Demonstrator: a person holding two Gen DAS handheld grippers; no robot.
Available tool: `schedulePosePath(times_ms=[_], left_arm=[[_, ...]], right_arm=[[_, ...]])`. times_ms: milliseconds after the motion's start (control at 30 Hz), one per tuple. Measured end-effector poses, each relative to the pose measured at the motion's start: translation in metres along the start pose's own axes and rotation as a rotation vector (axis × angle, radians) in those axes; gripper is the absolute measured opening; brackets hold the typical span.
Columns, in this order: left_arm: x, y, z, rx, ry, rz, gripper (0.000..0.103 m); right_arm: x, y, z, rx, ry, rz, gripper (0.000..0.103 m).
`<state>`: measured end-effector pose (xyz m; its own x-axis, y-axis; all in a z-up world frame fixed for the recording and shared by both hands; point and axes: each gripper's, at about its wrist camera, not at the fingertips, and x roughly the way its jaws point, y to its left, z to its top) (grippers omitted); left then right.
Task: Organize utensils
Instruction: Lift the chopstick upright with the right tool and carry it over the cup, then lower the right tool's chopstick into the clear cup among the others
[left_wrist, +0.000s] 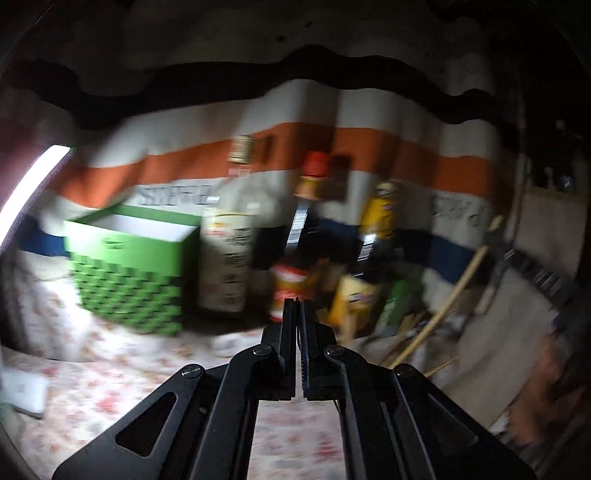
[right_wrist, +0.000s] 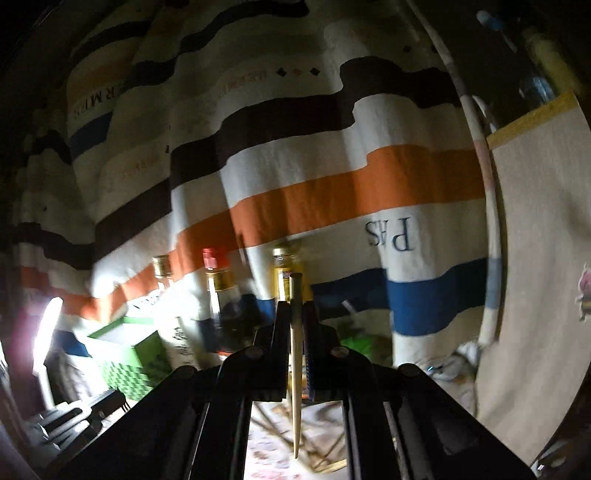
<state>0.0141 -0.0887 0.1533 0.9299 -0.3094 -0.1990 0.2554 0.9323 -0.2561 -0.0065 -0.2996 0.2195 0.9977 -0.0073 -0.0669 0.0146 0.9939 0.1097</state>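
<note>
My right gripper (right_wrist: 296, 304) is shut on a pale wooden chopstick (right_wrist: 296, 369), held upright between the fingers, its thin end hanging down over the floral cloth. My left gripper (left_wrist: 296, 304) is shut and holds nothing that I can see. It hovers over the floral tablecloth (left_wrist: 110, 369), in front of the bottles. A green open box (left_wrist: 129, 266) stands at the left; it also shows in the right wrist view (right_wrist: 125, 354). Several loose wooden chopsticks (left_wrist: 443, 306) lie at the right on the table. Both views are blurred.
Several sauce bottles (left_wrist: 229, 251) stand in a row beside the green box, against a striped white, orange and blue curtain (left_wrist: 369, 147). A white card (left_wrist: 26, 395) lies at the left edge. A bright lamp (left_wrist: 29, 192) glares at the left.
</note>
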Motion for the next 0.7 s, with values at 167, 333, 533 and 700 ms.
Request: schedulePosePath(times_ms=[167,333,533,700], left_arm=[[0.037,-0.017,-0.004,-0.026,0.023,-0.045,0.001],[0.065,-0.026,-0.024,0.027,0.024,-0.033,0.001],[0.083,-0.036,-0.044,0.067,0.008,-0.07,0.001],[0.099,-0.043,-0.052,0.09,0.035,-0.041,0.001]], right_arm=[[0.016,0.002,-0.01,-0.13,-0.009,-0.057,0.008],[0.047,-0.004,-0.023,-0.145,0.081,-0.051,0.008],[0.079,-0.01,-0.042,-0.166,0.172,-0.075,0.008],[0.101,-0.02,-0.054,-0.148,0.263,-0.07,0.008]])
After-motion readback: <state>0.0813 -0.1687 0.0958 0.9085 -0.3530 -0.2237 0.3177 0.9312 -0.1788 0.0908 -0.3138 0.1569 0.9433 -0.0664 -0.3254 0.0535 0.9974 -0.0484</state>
